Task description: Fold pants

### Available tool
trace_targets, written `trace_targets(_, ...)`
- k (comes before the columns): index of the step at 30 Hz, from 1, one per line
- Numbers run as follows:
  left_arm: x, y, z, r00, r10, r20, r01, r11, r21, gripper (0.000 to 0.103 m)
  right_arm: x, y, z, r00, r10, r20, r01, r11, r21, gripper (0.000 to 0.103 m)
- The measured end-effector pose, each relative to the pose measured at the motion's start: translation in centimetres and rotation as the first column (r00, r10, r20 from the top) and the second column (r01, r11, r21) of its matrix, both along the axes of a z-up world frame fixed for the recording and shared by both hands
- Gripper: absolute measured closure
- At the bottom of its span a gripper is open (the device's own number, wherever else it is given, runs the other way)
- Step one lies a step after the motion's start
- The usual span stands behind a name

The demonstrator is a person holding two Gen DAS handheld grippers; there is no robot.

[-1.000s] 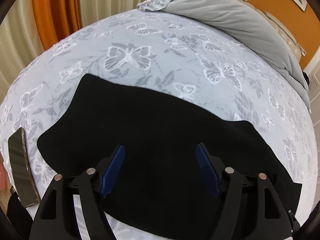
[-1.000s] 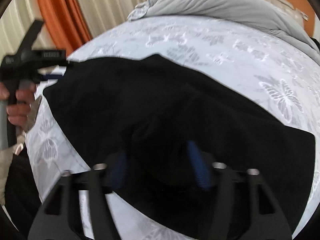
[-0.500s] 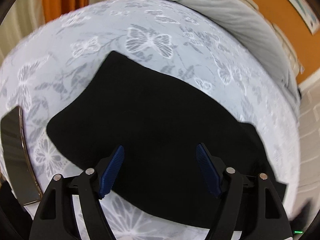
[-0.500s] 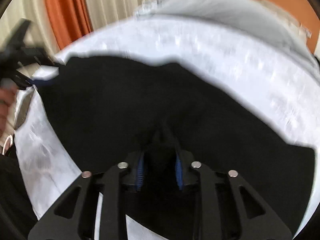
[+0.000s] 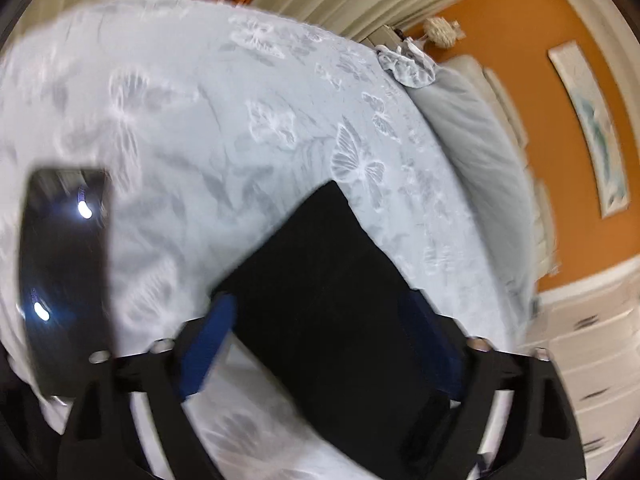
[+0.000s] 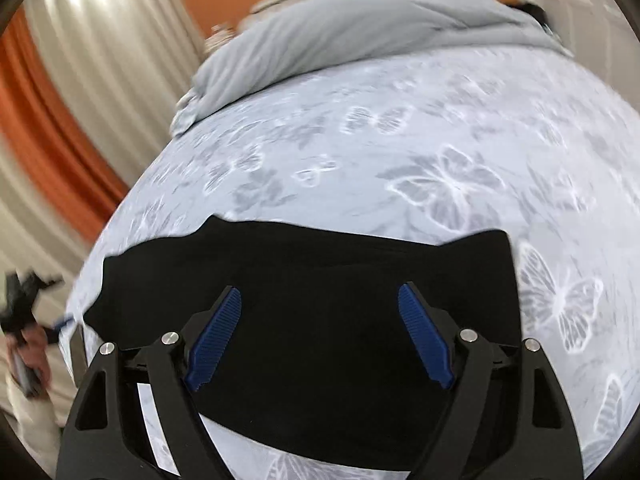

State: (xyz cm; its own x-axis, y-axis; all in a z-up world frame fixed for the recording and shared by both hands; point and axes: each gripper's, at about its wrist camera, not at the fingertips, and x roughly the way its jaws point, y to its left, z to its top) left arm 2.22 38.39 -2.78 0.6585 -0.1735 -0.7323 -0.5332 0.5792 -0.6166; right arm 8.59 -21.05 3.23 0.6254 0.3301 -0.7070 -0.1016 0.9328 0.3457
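- A bed fills both views, covered by a pale blue-grey bedspread (image 6: 460,128) printed with white and grey butterflies.
- A plain grey duvet (image 6: 360,40) is bunched along the far end of the bed, against an orange wall (image 5: 552,92).
- Cream and orange curtains (image 6: 80,80) hang beyond the bed's far left side.
- The black pants (image 6: 320,300) lie flat on the bedspread near its front edge, folded into a compact dark block.
- The right gripper (image 6: 320,332) hovers above the pants. Its blue-padded jaws are opening, set wide apart, with nothing clamped between them.
- The left gripper (image 5: 320,344) is over one end of the pants (image 5: 332,280). Its jaws are also opening, spread wide and gripping nothing; this view is blurred.
- A dark phone (image 5: 64,272) lies on the bedspread (image 5: 180,120) to the left of the pants, apart from them.
- In the right wrist view, a hand (image 6: 30,344) at the far left edge holds the other gripper's handle.
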Motion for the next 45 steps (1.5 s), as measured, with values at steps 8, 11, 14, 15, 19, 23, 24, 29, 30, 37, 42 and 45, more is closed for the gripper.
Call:
trace_targets(8,3.8,0.6,-6.3,0.986,0.02,-0.163,-0.051,0.982,-0.184,0.02,-0.7,1.0,0.8,0.999,0.02,0.029,-0.018,0.999,-0.045,0.024)
trace_targets(11,5.6,-0.4,-6.1,0.991,-0.011,-0.136,-0.016,0.981,-0.194,0.092,-0.7,0.2,0.8,0.999,-0.019,0.029,0.021,0.997,-0.077,0.024)
trace_targets(14,6.6,-3.5,-1.1,0.999,-0.024,-0.046,0.024,1.0,-0.009,0.093,-1.0,-2.2,1.2,0.996,-0.093,0.018,0.093,0.995,-0.039,0.024)
trace_targets(15,6.8,-5.5,1.4,0.998,-0.063,0.018,0.062,0.996,0.071,0.093,-1.2,-2.9,1.4,0.994,-0.108,0.021,0.109,0.993,-0.035,0.024)
trace_targets(19,6.2,-15.3,8.3,0.927,-0.308,0.213,0.245,0.929,0.278,0.091,-1.9,-5.5,2.1,0.985,-0.165,0.04,0.167,0.984,-0.054,0.024)
trace_targets(23,6.1,-29.5,6.6,0.766,-0.638,0.084,0.529,0.698,0.482,0.072,-2.2,-8.4,1.5,0.975,-0.222,0.011,0.222,0.974,-0.052,0.024)
trace_targets(24,6.2,-33.2,4.5,0.725,-0.688,-0.015,0.59,0.61,0.529,0.072,-2.1,-9.2,1.0,0.974,-0.227,-0.016,0.226,0.973,-0.053,0.024)
trace_targets(29,3.1,-40.3,-0.6,0.655,-0.712,-0.254,0.645,0.352,0.678,0.071,-2.1,-9.4,0.3,0.982,-0.18,-0.059,0.178,0.983,-0.038,0.022)
trace_targets(30,2.2,-40.1,0.4,0.654,-0.719,-0.234,0.628,0.345,0.697,0.071,-2.1,-8.9,0.3,0.988,-0.142,-0.062,0.14,0.99,-0.022,0.02)
trace_targets(37,3.2,-33.7,3.3,0.672,-0.737,-0.076,0.639,0.524,0.563,0.057,-1.0,-2.5,-0.7,0.99,0.094,-0.102,-0.08,0.988,0.131,0.018)
trace_targets(42,2.7,-36.1,-0.4,0.634,-0.752,-0.178,0.709,0.473,0.524,0.056,0.5,2.2,-3.4,0.957,0.218,-0.192,-0.159,0.947,0.28,0.017)
trace_targets(45,0.1,-38.7,-0.8,0.647,-0.73,-0.219,0.65,0.379,0.659,0.056,1.4,4.7,-5.4,0.933,0.261,-0.246,-0.175,0.931,0.321,0.017)
